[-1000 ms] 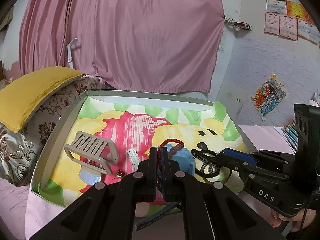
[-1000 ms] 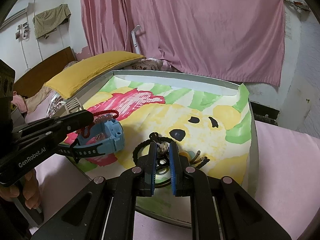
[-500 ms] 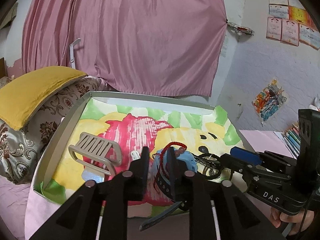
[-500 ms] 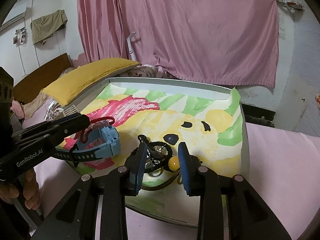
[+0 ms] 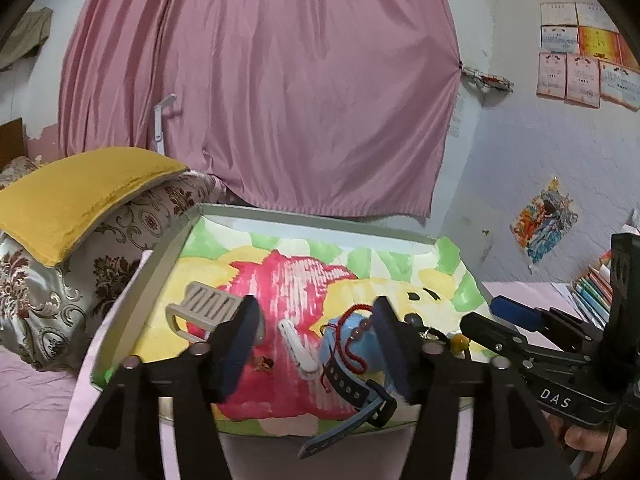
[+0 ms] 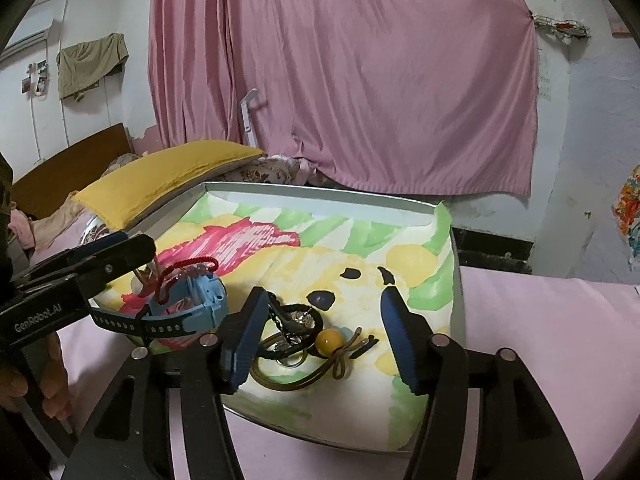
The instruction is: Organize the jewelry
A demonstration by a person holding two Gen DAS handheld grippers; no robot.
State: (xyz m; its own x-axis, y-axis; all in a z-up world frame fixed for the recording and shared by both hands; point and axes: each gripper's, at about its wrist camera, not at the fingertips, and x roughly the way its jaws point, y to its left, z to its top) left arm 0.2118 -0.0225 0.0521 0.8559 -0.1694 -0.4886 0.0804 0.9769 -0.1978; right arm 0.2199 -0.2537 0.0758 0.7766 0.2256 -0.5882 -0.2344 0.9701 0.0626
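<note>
A grey tray [image 5: 160, 256] lined with a painted paper holds the jewelry. My left gripper [image 5: 316, 332] has its jaws opening. A blue watch [image 5: 348, 344] draped with a red bead bracelet [image 5: 352, 320] lies free between them, close to the right finger. A white hair clip [image 5: 296, 344] and a small earring [image 5: 262, 364] lie there too. My right gripper [image 6: 324, 320] is also opening over a black cord bracelet [image 6: 296, 316] and a yellow bead on a brown cord [image 6: 328, 338]; its pads touch neither. Beside them in this view rests the watch [image 6: 200, 308].
A beige comb clip [image 5: 208, 304] sits at the tray's left. A yellow pillow [image 5: 80, 188] lies left of the tray, and a pink curtain [image 5: 260, 100] hangs behind. Coloured pencils [image 5: 592, 292] lie at the far right on the pink cloth [image 6: 540, 340].
Both grippers went from shut to wide apart. The left let go of the watch and red bracelet; the right let go of the black cord bracelet. Both pieces now rest on the tray.
</note>
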